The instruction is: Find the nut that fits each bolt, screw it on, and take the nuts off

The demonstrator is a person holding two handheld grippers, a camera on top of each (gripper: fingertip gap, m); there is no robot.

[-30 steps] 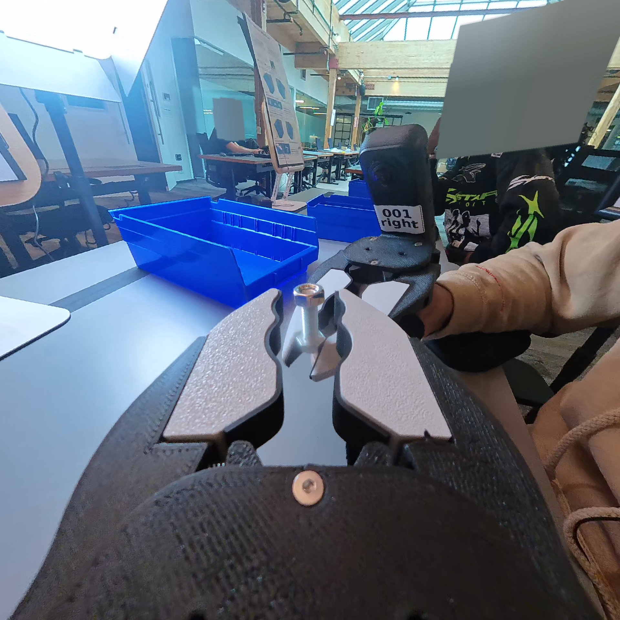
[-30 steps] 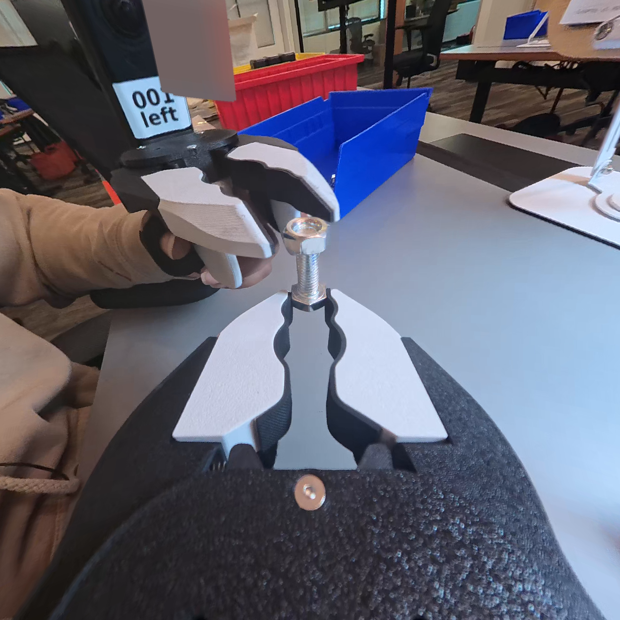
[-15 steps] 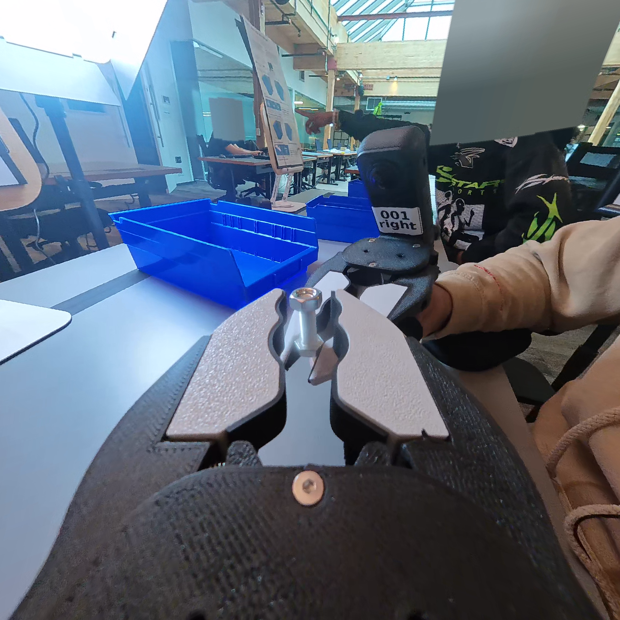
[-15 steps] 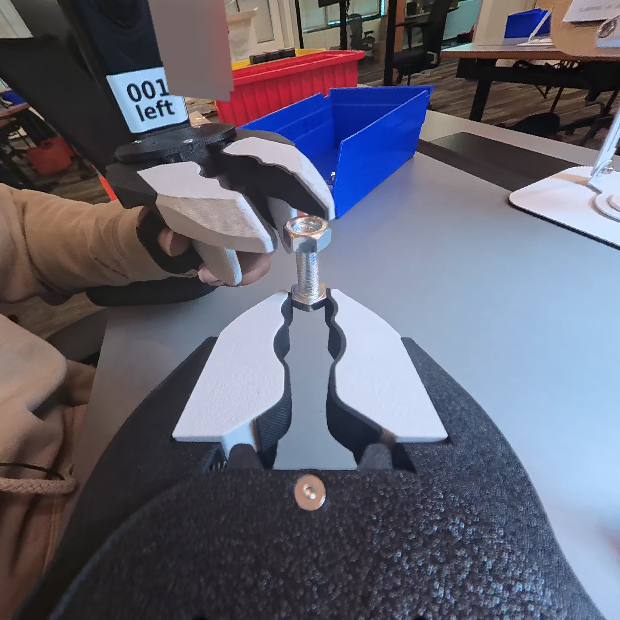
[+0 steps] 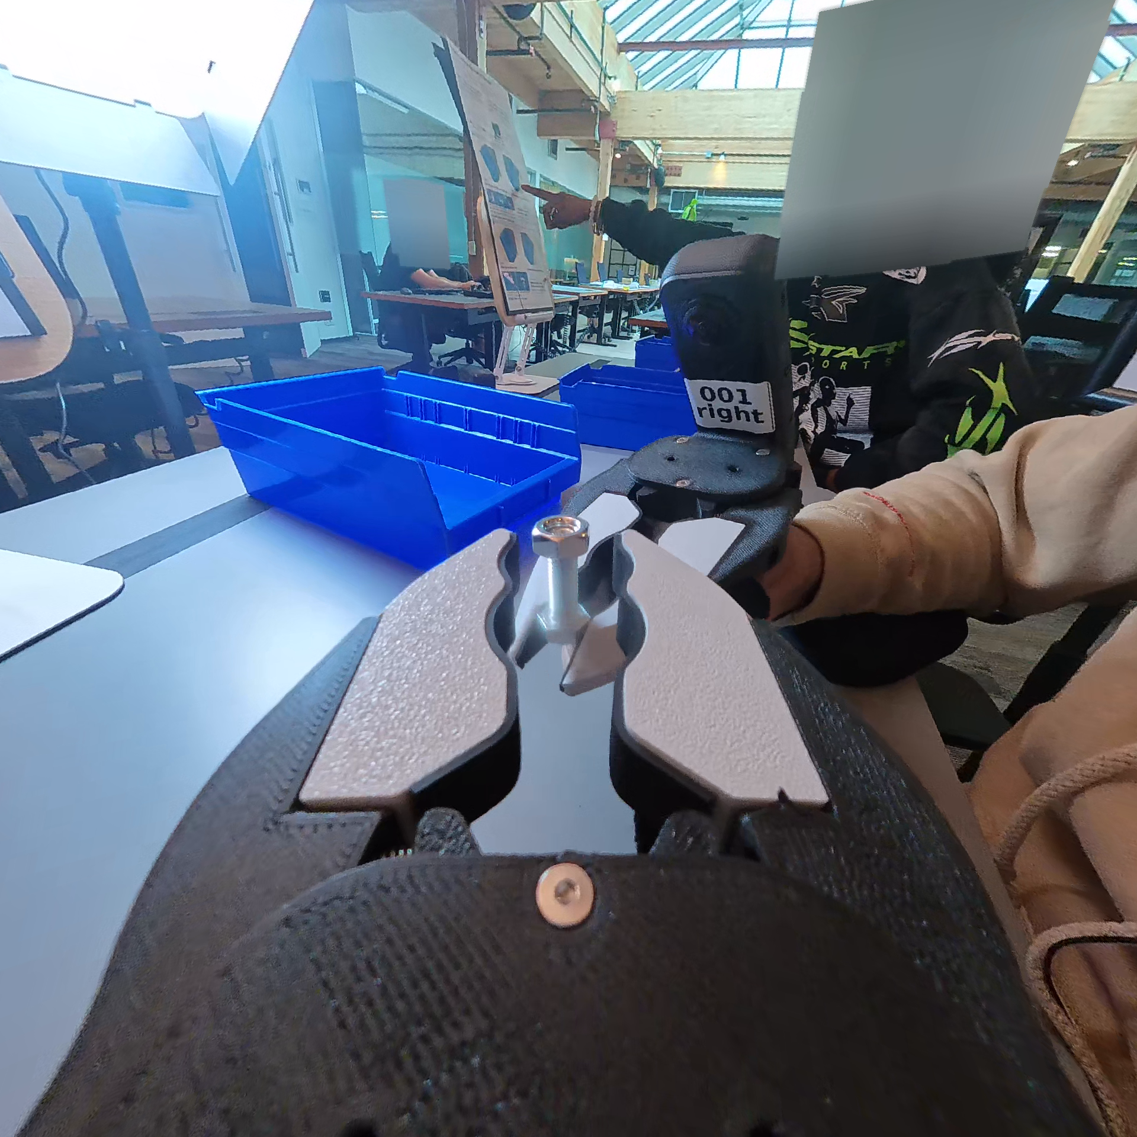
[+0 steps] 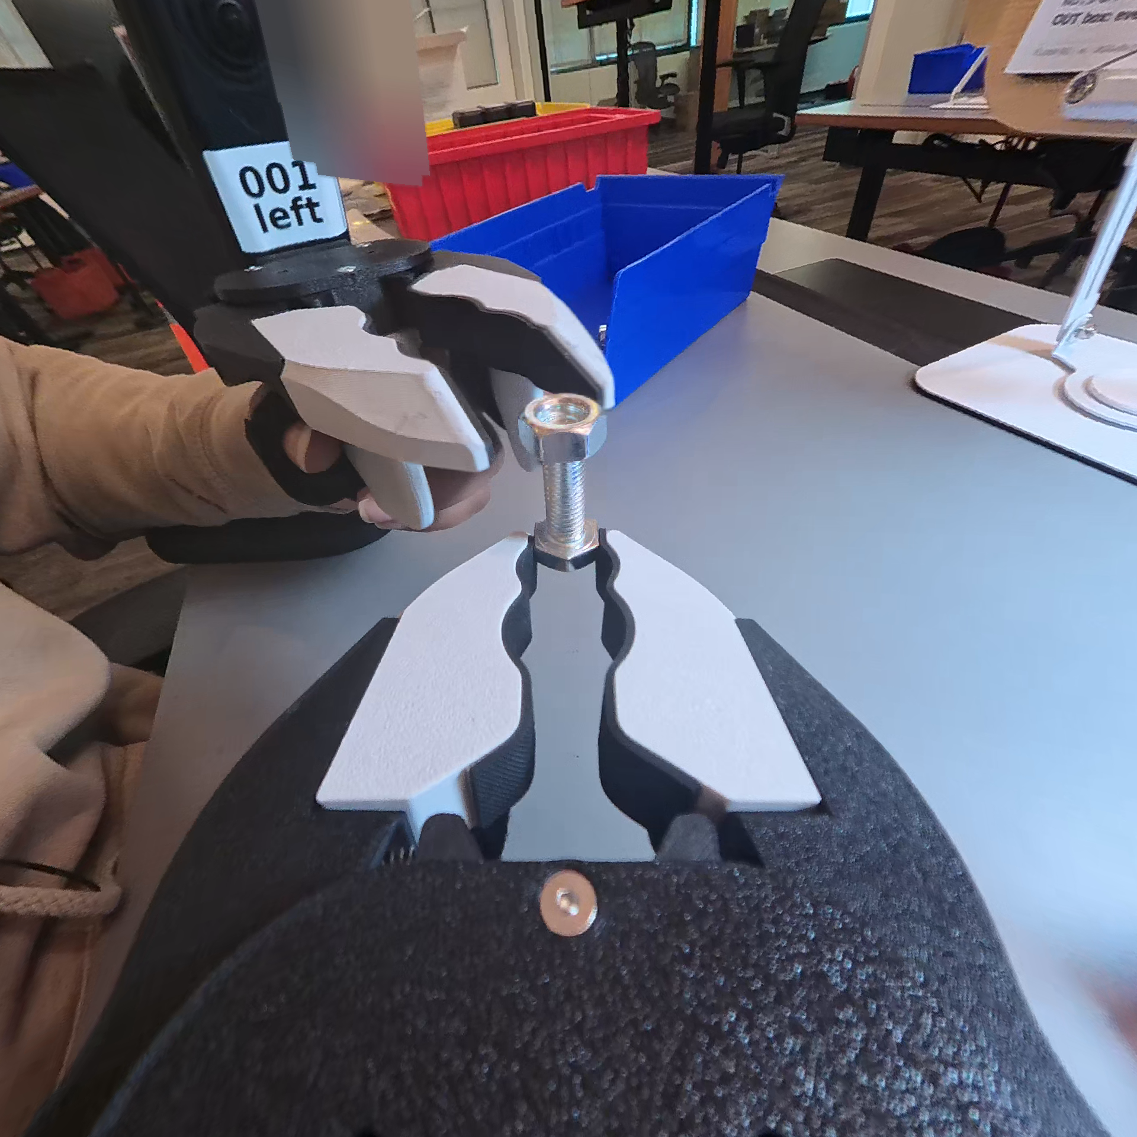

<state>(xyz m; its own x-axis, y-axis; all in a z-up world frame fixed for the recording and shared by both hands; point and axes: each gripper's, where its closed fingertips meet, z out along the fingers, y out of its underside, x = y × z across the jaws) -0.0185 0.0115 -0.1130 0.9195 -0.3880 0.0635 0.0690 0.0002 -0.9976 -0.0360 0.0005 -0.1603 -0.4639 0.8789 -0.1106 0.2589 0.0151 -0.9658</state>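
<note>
Right gripper (image 6: 565, 541): jaws clenched on the hex head of the bolt (image 6: 563, 498), gripped at the very tips. Bolt held upright, threaded shank rising clear above the jaw tips.

Nut (image 6: 563, 430): seated on the upper end of the shank, well apart from the bolt head, bare thread showing between the two.

Left gripper (image 5: 563, 544): reaching in from the opposite side, jaws partly apart and bracketing the nut at their tips. Narrow slit of background visible on either side of the nut in the left wrist view; actual contact with the nut not determinable. Bolt head and the right gripper's tips seen just below and beyond the left jaws, framed in the gap between them.

Hand (image 6: 320, 455): wrapped around the left gripper's handle, beige sleeve (image 6: 123, 455) behind it.

Table (image 6: 861, 554): grey surface beneath both sets of jaws; bolt and nut held in the air above it, touching nothing else.

Blue bin (image 6: 677, 271): on the table beyond the right jaws, open front facing them. Red crate (image 6: 529, 160) farther behind it. White stand base (image 6: 997, 394) off to the right of the right jaws.
</note>
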